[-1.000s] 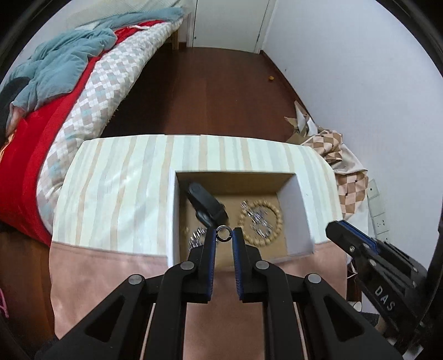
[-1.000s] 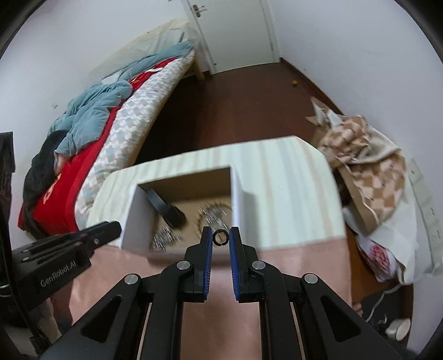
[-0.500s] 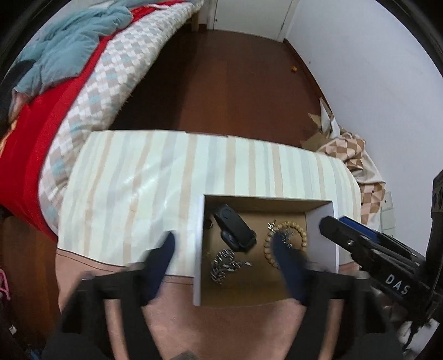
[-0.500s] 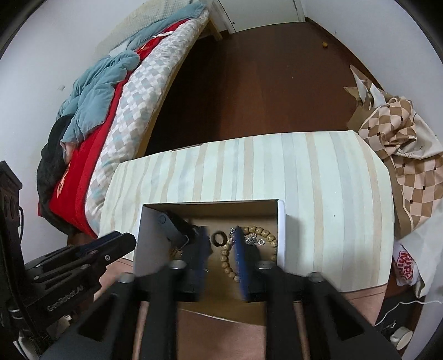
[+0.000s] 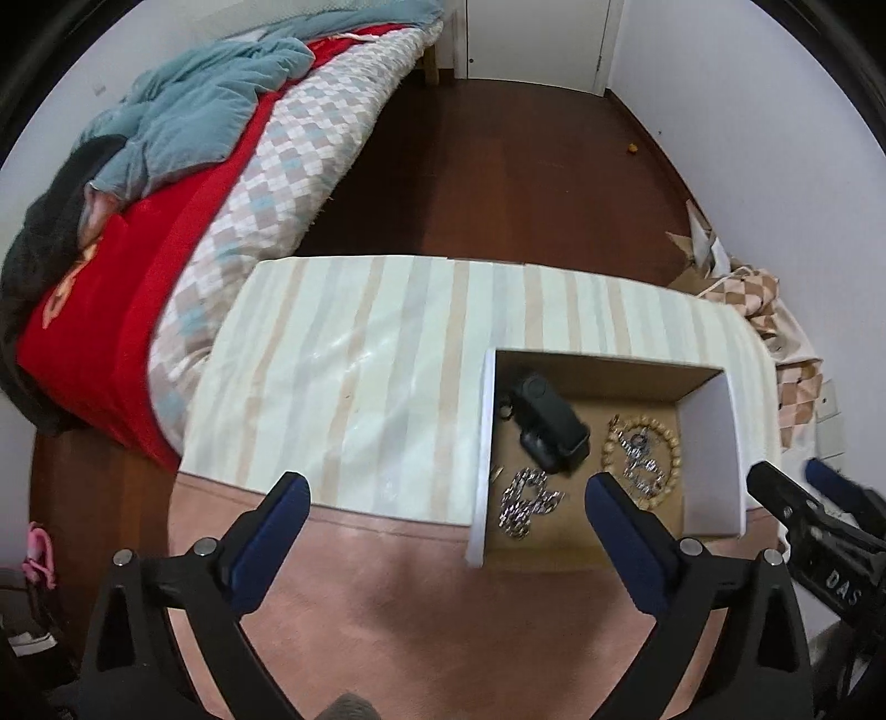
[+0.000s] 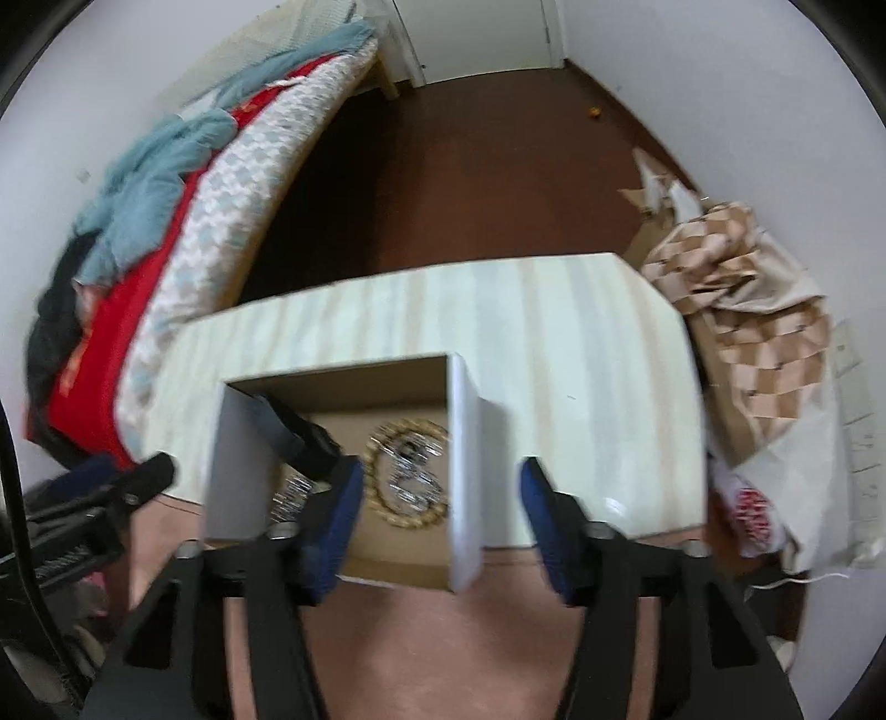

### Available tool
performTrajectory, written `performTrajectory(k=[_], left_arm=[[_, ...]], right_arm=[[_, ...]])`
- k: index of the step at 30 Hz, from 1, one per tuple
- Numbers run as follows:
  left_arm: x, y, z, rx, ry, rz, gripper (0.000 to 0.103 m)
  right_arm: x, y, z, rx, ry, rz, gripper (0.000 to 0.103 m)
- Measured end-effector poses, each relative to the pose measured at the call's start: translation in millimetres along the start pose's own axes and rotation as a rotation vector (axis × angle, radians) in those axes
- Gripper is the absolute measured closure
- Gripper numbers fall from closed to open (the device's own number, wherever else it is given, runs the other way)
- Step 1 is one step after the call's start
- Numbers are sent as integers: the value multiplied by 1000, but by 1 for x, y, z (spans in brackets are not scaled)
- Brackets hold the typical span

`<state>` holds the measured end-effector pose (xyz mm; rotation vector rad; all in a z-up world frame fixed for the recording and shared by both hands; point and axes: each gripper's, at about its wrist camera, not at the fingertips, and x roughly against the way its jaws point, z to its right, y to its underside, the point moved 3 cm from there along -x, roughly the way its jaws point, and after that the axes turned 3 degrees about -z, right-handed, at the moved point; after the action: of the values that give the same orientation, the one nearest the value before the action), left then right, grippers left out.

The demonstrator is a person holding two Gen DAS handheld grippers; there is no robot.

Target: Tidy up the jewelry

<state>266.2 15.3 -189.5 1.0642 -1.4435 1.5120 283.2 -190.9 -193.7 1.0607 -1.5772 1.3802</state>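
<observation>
I judge the placing step is over, since both my left gripper and right gripper have jaws wide open and empty, with the jewelry box ahead, so next I must find any remaining piece.

— What colours fill the room?
— A dark reddish-brown floor, white walls and a white door. The bed carries a red cover, a beige-and-pale-blue diamond-check quilt and a rumpled teal blanket.

— And the table?
— A cloth striped cream, pale green and tan, with a dusty-pink border at its near edge.

— The box?
— White walls, brown cardboard floor. In it: a black case, a silver chain, a tan bead bracelet.

— The tools?
— Both black, with blue pads.

— By the wall?
— Brown-and-cream checked fabric.
</observation>
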Motion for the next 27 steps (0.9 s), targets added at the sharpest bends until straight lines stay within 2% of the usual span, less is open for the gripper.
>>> performTrajectory(k=[1, 6, 15, 27], left_arm=[[1, 4, 1, -3, -6, 2, 1], [12, 21, 4, -8, -6, 15, 1], [62, 46, 9, -21, 2, 96, 1], [162, 85, 10, -15, 25, 259, 1]], right_arm=[[1, 4, 0, 10, 28, 3, 12], [11, 24, 0, 41, 146, 16, 2], [61, 53, -3, 35, 179, 89, 2], [175, 95, -9, 33, 160, 240, 2]])
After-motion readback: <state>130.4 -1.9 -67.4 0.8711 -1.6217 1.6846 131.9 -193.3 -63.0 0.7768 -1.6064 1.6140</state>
